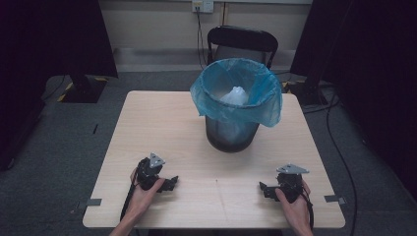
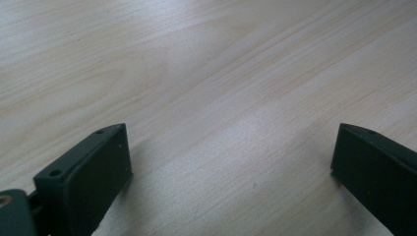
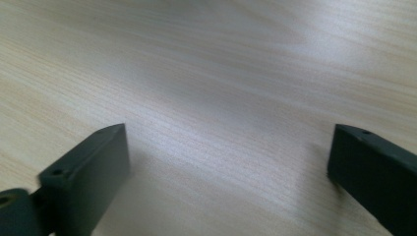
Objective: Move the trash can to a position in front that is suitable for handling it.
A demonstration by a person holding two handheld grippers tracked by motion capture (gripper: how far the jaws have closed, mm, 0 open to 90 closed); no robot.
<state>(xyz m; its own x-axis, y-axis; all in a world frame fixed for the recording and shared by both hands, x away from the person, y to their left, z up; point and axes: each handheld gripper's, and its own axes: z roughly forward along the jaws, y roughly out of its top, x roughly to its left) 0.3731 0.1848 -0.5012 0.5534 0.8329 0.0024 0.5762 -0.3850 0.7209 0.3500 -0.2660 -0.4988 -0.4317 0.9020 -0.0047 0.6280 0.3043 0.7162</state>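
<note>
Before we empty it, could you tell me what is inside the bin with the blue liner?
Inside the bin, the blue liner holds a crumpled white lump, perhaps paper or plastic. Whatever lies beneath it is covered.

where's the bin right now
In the high view the bin, lined with a blue bag, stands on the table at its far middle, in front of the black chair and well beyond both grippers.
</note>
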